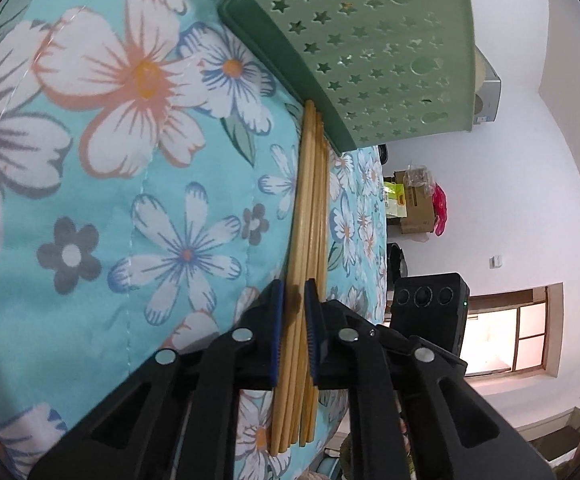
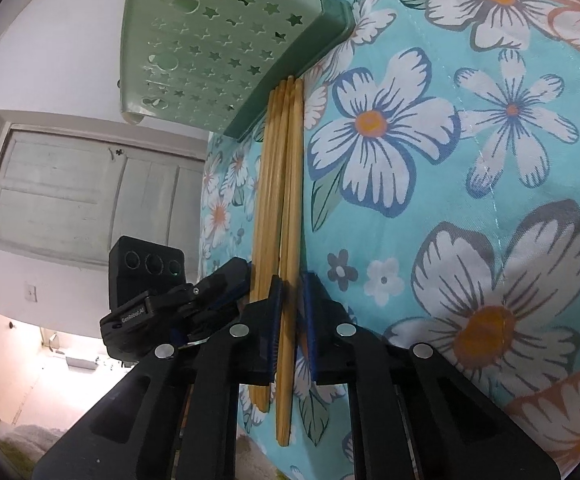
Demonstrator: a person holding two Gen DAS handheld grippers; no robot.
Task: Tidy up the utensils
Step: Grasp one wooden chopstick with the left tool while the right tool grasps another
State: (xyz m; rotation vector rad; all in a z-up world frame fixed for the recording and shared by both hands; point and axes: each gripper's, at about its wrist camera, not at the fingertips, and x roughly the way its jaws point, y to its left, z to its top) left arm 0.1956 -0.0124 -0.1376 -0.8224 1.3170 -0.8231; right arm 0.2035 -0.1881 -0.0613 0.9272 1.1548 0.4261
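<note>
- Between the blue pads of the left gripper [image 1: 294, 336] sit some wooden chopsticks [image 1: 308, 240]. The two pads look pressed on part of the bunch, so it is clamped on them.
- Between the blue pads of the right gripper [image 2: 290, 332] sit the same chopsticks [image 2: 279, 184]. One or two sticks run through the gap, but I cannot tell if the pads squeeze them.
- Both grippers are at the near end of the bunch, side by side, so neither is nearer.
- From the fingers the sticks point straight ahead, long way forward.
- Their far tips touch the dark green bottom edge of the green basket [image 1: 382, 52].
- They lie on the flower cloth [image 1: 129, 152], outside the basket.
- Star holes and round holes cover the basket's wall. Its top is out of sight, so I cannot tell what is inside.
- I think the next move is to lift the bunch, tip it up, and drop it in the basket.
</note>
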